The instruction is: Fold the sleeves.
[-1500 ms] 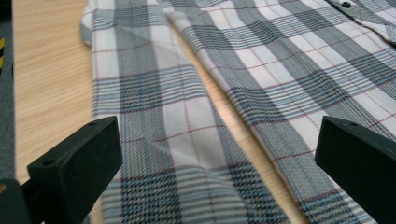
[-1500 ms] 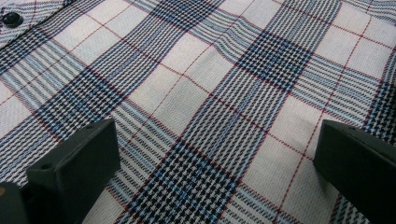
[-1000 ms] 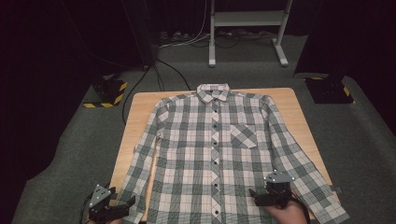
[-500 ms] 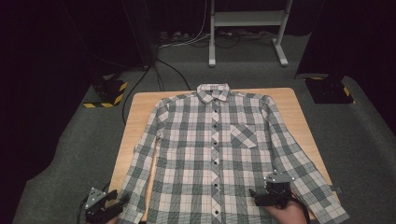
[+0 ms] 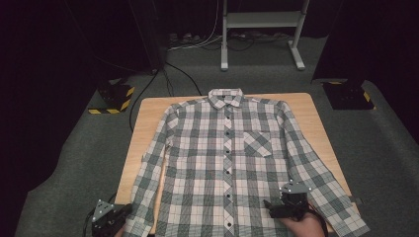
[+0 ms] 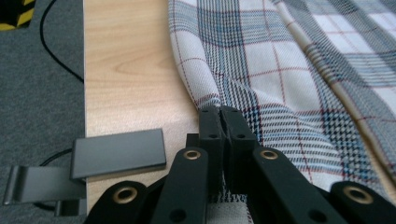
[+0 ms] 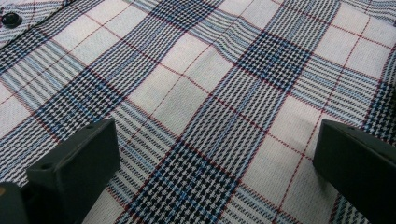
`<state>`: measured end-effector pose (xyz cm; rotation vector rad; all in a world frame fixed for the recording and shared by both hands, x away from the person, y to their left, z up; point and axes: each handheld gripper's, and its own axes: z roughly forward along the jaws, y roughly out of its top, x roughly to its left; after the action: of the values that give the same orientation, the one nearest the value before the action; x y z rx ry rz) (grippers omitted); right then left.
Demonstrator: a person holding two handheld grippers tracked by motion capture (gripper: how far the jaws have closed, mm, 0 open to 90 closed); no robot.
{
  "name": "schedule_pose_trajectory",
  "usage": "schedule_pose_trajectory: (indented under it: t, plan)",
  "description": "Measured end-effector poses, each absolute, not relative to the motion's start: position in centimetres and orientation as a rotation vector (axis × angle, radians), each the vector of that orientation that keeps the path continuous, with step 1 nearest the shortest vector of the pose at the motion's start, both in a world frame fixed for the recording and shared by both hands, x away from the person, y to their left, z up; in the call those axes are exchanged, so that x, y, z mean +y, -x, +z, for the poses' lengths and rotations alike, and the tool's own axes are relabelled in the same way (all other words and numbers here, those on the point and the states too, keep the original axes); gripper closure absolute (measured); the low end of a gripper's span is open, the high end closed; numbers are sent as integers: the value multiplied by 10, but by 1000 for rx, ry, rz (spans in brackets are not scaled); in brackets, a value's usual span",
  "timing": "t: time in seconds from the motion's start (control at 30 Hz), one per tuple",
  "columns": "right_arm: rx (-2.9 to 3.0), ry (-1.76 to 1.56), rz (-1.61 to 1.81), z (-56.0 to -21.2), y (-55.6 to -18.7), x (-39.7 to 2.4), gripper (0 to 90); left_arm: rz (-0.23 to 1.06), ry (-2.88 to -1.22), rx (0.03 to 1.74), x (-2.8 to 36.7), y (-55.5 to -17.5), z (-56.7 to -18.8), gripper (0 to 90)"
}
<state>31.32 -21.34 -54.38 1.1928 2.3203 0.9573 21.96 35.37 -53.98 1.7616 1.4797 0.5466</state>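
1. High view: a plaid shirt [image 5: 232, 163] lies flat and buttoned on the wooden tabletop [image 5: 306, 106], collar toward the far edge, hem at the near edge. Both sleeves run down along the left and right edges; the right cuff hangs past the near right corner.
2. High view: the left claw [image 5: 123, 211] sits at the near left corner, against the cuff end of the left sleeve. The right claw [image 5: 269, 206] rests over the shirt's lower right front, close to the near edge, with a hand behind it.
3. Left gripper view: this adds what the high view cannot resolve. The left claw [image 6: 223, 112] has just been closing, and its jaws now stand together with a fold of the sleeve edge pinched between them. The cloth puckers upward at the tips. Bare tabletop [image 6: 130, 60] lies beside the fold, and a grey clip-like plate [image 6: 116, 153] lies at the tabletop's edge over the carpet.
4. Right gripper view: the right claw [image 7: 215, 158] stands wide apart, its pads clear of each other, with flat shirt [image 7: 210, 93] fabric spread beneath and between them. Whether the tips touch the cloth cannot be told. One dark button [image 7: 10, 19] shows at the upper left.
5. Containers: the chest pocket [image 5: 258, 143] lies flat; contents cannot be told.
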Motion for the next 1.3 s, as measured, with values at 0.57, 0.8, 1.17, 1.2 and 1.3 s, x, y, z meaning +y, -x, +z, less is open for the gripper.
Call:
schedule_pose_trajectory:
  t: [0.57, 0.8, 1.17, 1.2, 1.3]
  plan:
    - [2323, -1195, 959, -544, -313, -214, 0, 554, -1598, 1360, 350, -211, -508, 883]
    - [2323, -1195, 959, -544, -313, -214, 0, 553, -1591, 1285, 342, -216, -483, 883]
    - [2323, -1195, 959, -544, -313, -214, 0, 562, -1587, 1174, 318, -227, -450, 884]
    - [2323, -1195, 959, -544, -313, -214, 0, 558, -1590, 1165, 315, -227, -449, 884]
    - [2323, -1195, 959, -544, -313, -214, 0, 549, -1596, 1139, 306, -230, -445, 884]
